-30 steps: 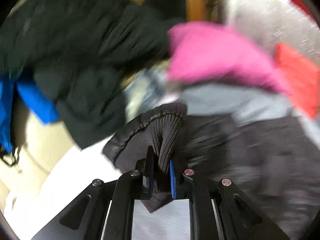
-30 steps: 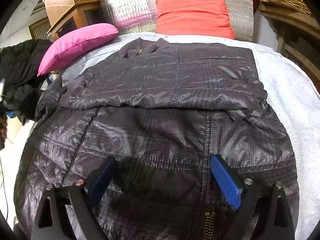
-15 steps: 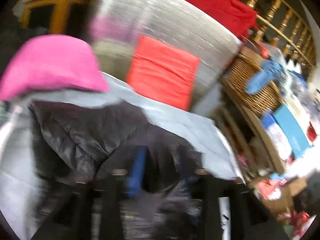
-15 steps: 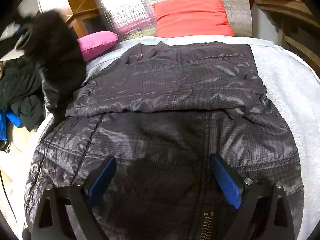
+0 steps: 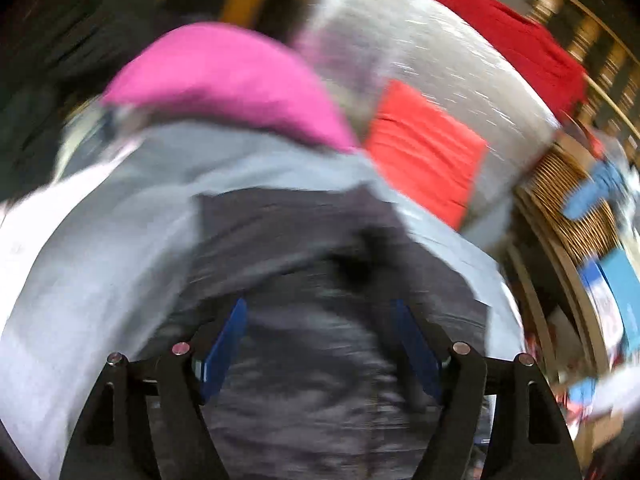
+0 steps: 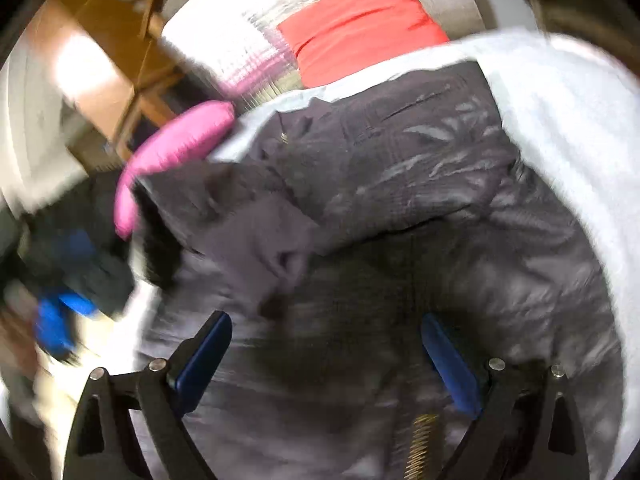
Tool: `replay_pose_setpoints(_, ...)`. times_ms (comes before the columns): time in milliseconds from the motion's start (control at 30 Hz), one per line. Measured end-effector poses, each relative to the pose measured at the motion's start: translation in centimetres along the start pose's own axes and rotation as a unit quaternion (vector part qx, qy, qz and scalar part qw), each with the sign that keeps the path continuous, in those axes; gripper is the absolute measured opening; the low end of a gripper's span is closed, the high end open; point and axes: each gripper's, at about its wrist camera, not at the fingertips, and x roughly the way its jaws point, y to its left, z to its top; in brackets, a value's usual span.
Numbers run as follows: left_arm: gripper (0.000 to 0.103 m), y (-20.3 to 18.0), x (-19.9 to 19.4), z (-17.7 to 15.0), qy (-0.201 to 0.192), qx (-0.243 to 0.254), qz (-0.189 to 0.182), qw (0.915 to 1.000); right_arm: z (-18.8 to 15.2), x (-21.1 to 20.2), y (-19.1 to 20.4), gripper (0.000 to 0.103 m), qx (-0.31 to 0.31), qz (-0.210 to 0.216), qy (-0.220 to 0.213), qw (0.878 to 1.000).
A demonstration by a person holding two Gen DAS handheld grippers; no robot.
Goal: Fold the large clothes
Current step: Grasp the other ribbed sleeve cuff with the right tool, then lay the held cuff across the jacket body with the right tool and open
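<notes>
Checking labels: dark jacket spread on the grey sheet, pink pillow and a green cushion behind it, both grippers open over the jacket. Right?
One slip: the cushion is red-orange, not green, as the right wrist view shows. The rest stands: jacket on the grey sheet, pink pillow behind, left gripper opening, right gripper open.

left gripper point(image 5: 320, 344): jaws opening, nothing pinched between blue pads | dark jacket point(image 5: 320, 248): blurred, spread below the gripper on pale grey sheet point(image 5: 120, 208) | pink pillow point(image 5: 224, 80) beyond, beside orange-red cushion point(image 5: 424, 156) | wicker basket point(image 5: 576, 208) at right
</notes>
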Motion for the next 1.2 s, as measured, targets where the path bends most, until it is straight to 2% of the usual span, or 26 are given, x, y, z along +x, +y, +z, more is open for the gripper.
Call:
replay_pose_setpoints(67,0.077,3.3,0.1,-0.9,-0.001,-0.036,0.011,0.9993,0.3,-0.3,0.6,0.097,0.062,0.073,0.004,0.995)
replay_pose_setpoints(133,0.077,5.3,0.0,-1.9,-0.002,-0.06,0.014,0.9981,0.2,0.7,1.6,0.097,0.118,0.146,0.024,0.982)
replay_pose_setpoints(200,0.077,6.7,-0.2,-2.6,0.0,-0.078,0.01,0.9969,0.1,2.7,2.6,0.097,0.184,0.204,0.043,0.961)
replay_pose_setpoints(267,0.077,7.4,-0.7,-3.3,-0.001,-0.085,0.007,0.9964,-0.1,4.9,3.1,0.097,0.245,0.238,0.052,0.938)
replay_pose_setpoints(300,0.077,7.9,-1.1,-3.6,-0.002,-0.085,0.005,0.9964,-0.2,6.5,3.2,0.097,0.284,0.255,0.05,0.923)
replay_pose_setpoints(400,0.077,8.6,-1.9,-4.2,-0.008,-0.078,0.005,0.9969,-0.3,9.8,2.7,0.097,0.363,0.27,0.023,0.892)
replay_pose_setpoints(467,0.077,9.2,-2.7,-4.4,-0.014,-0.07,0.007,0.9975,-0.3,11.6,1.7,0.097,0.409,0.26,0.007,0.874)
replay_pose_setpoints(533,0.077,9.9,-3.0,-4.6,-0.017,-0.064,0.01,0.9978,-0.6,11.8,0.3,0.095,0.438,0.235,-0.013,0.867)
replay_pose_setpoints(567,0.077,10.1,-3.2,-4.6,-0.019,-0.061,0.012,0.9979,-0.6,12.0,0.0,0.078,0.441,0.218,-0.018,0.87)
replay_pose_setpoints(600,0.077,10.3,-3.2,-4.6,-0.02,-0.061,0.014,0.9979,-0.4,12.1,-0.1,0.049,0.434,0.196,-0.015,0.879)
replay_pose_setpoints(633,0.077,10.6,-3.2,-4.6,-0.02,-0.062,0.015,0.9978,-0.1,12.1,-0.1,0.036,0.42,0.175,-0.007,0.89)
replay_pose_setpoints(700,0.077,11.1,-3.1,-4.6,-0.019,-0.069,0.013,0.9974,0.6,11.3,0.4,0.027,0.38,0.131,-0.005,0.916)
replay_pose_setpoints(767,0.077,11.3,-3.0,-4.6,-0.019,-0.072,0.011,0.9971,2.1,9.8,2.2,0.024,0.307,0.083,-0.018,0.948)
replay_pose_setpoints(833,0.077,11.2,-3.0,-4.6,-0.021,-0.068,0.01,0.9974,4.6,7.5,5.6,0.023,0.196,0.044,-0.04,0.979)
replay_pose_setpoints(867,0.077,11.1,-3.0,-4.6,-0.022,-0.064,0.011,0.9976,5.9,6.2,7.6,0.023,0.135,0.022,-0.055,0.989)
replay_pose_setpoints(900,0.077,11.0,-3.0,-4.5,-0.022,-0.062,0.01,0.9978,7.3,4.9,9.5,0.023,0.079,-0.001,-0.074,0.994)
replay_pose_setpoints(967,0.077,10.9,-2.9,-4.2,-0.023,-0.063,0.008,0.9977,9.5,3.0,12.6,0.023,-0.016,-0.04,-0.106,0.993)
replay_pose_setpoints(1033,0.077,10.7,-2.7,-3.8,-0.025,-0.064,0.008,0.9976,11.3,1.8,14.7,0.023,-0.098,-0.083,-0.128,0.983)
replay_pose_setpoints(1100,0.077,10.2,-2.3,-3.3,-0.027,-0.061,0.008,0.9977,12.6,1.6,15.5,0.023,-0.147,-0.119,-0.135,0.973)
replay_pose_setpoints(1200,0.077,9.4,-1.2,-2.6,-0.023,-0.055,0.009,0.9982,13.1,2.5,13.4,0.023,-0.167,-0.163,-0.123,0.965)
